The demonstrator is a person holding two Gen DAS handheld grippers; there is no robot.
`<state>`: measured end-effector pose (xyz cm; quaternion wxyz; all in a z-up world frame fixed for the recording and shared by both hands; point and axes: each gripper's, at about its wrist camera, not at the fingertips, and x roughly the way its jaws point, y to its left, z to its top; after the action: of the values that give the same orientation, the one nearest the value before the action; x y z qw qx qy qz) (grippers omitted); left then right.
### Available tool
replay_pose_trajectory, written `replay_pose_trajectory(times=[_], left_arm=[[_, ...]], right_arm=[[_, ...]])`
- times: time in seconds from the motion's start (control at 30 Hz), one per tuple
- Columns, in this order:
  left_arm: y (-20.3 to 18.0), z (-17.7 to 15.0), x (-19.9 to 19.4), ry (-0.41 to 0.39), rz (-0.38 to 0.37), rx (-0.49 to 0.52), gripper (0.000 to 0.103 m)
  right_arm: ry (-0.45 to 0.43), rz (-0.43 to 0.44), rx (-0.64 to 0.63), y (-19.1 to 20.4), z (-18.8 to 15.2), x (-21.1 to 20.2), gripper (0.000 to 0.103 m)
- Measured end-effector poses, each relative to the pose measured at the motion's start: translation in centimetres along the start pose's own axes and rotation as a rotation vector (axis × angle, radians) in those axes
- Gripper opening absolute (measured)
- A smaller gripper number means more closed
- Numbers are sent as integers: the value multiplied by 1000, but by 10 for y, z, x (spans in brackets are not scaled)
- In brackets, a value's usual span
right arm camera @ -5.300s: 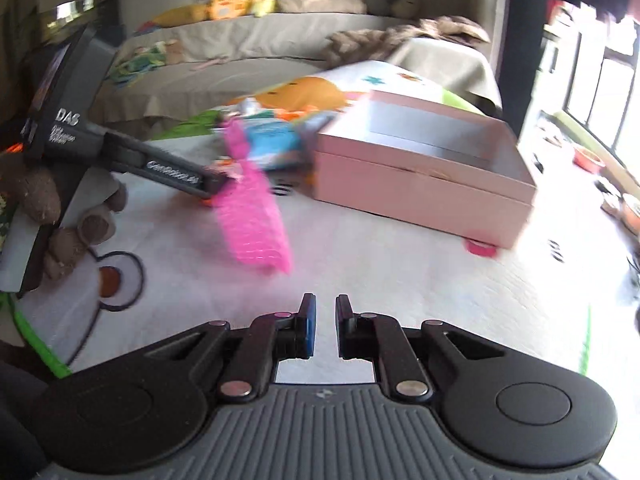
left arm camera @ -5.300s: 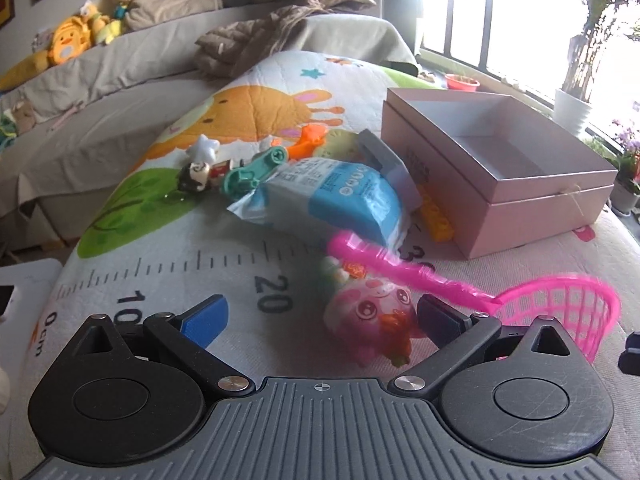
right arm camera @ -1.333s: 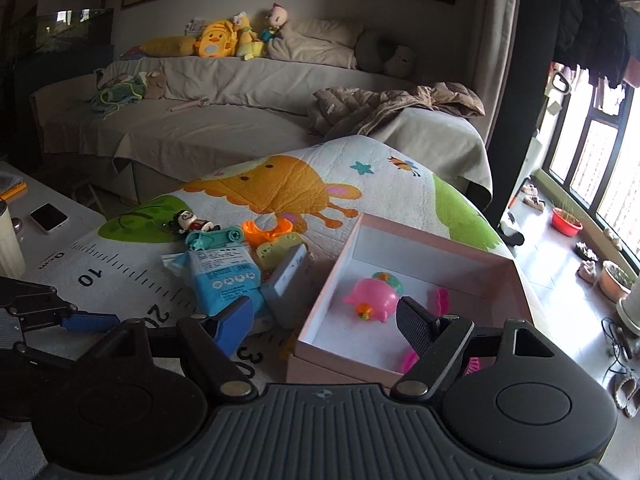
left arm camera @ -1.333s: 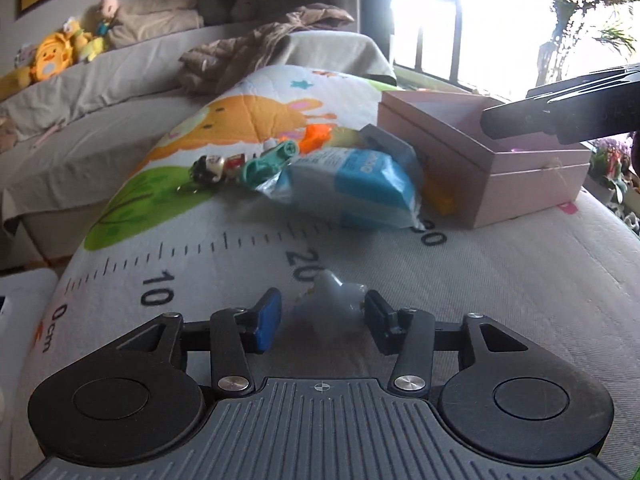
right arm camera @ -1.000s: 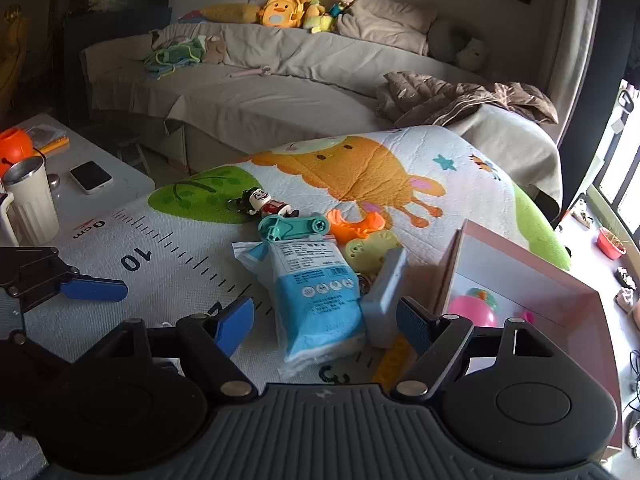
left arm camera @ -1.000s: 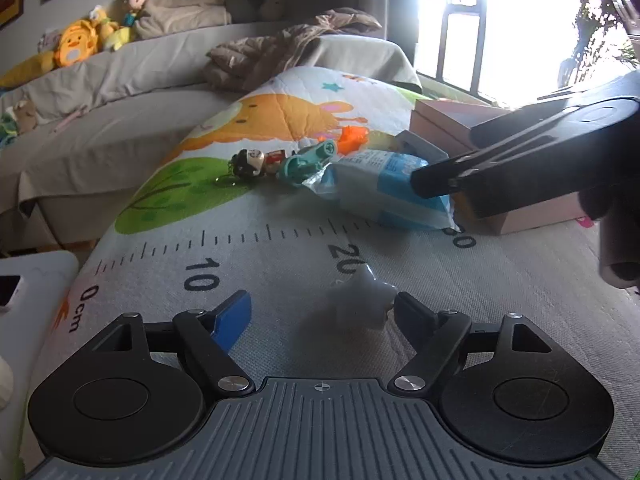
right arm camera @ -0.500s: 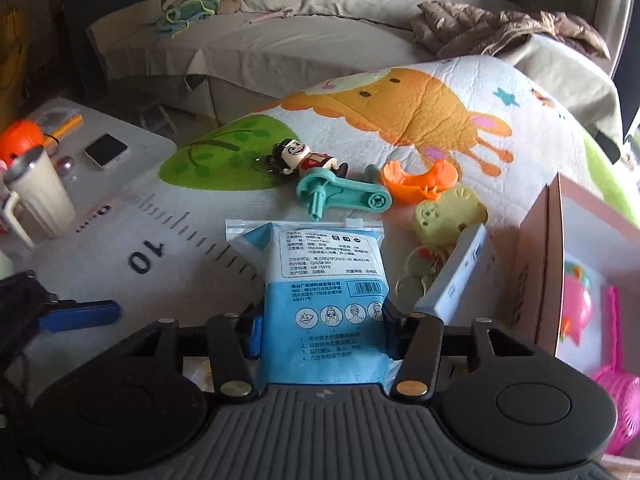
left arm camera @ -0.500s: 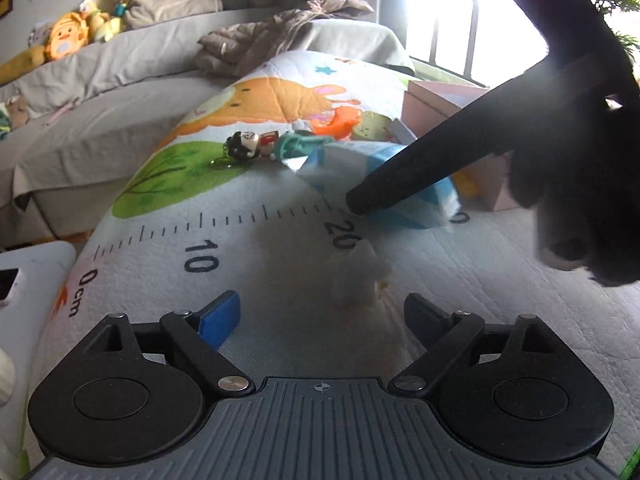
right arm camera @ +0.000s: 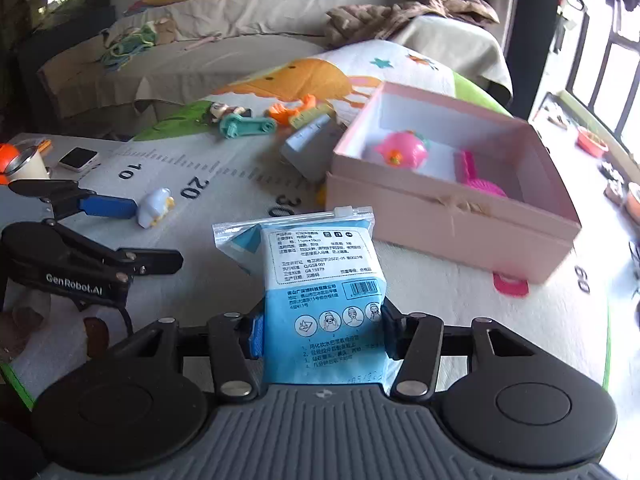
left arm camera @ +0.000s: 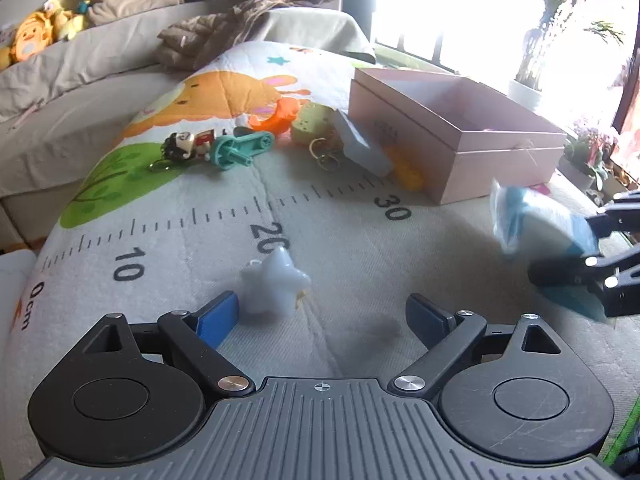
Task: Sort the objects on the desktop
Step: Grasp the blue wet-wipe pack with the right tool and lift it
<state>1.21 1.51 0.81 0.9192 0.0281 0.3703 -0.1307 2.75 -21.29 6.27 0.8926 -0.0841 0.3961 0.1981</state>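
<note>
My right gripper (right arm camera: pixel 320 334) is shut on a blue and white wipes pack (right arm camera: pixel 322 292) and holds it above the mat, in front of the pink box (right arm camera: pixel 452 208). The pack (left arm camera: pixel 536 220) also shows at the right of the left wrist view. The box holds a pink round toy (right arm camera: pixel 402 148) and a pink net (right arm camera: pixel 478 178). My left gripper (left arm camera: pixel 322 316) is open over the mat, with a white star toy (left arm camera: pixel 274 280) just ahead of its blue left finger (left arm camera: pixel 218 318). The star also shows in the right wrist view (right arm camera: pixel 154 206).
On the mat (left arm camera: pixel 340 240) behind lie a figure keychain (left arm camera: pixel 184 146), a teal part (left arm camera: pixel 240 148), an orange piece (left arm camera: pixel 278 114), a yellow toy (left arm camera: pixel 312 122), a grey-blue block (left arm camera: pixel 360 148) and a yellow brick (left arm camera: pixel 406 166). A phone (right arm camera: pixel 78 158) and cup (right arm camera: pixel 24 164) sit on a side table.
My right gripper has closed on the wipes pack, lifted it and carried it back toward the near right, in front of the box. My left gripper stays open by the star toy.
</note>
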Motion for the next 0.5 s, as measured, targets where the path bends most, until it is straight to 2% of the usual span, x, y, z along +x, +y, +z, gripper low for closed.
replay_pose_trajectory(times=[0.1,0.23,0.37,0.5], left_arm=[[-10,6,6,2,-18,15,94],[-18,9,11,5,-20,27,94],[-17,8,9,4,-11,31,94],[-6,8,7,8,51,30,94]], right_arm=[[-16,68,49,-7,-14,-5,58],[-70,133,35,-6,-19,-14,70],[-80,139,51,-4,-18,-8,71],[-89,103,55,-5,-22,-3,72]])
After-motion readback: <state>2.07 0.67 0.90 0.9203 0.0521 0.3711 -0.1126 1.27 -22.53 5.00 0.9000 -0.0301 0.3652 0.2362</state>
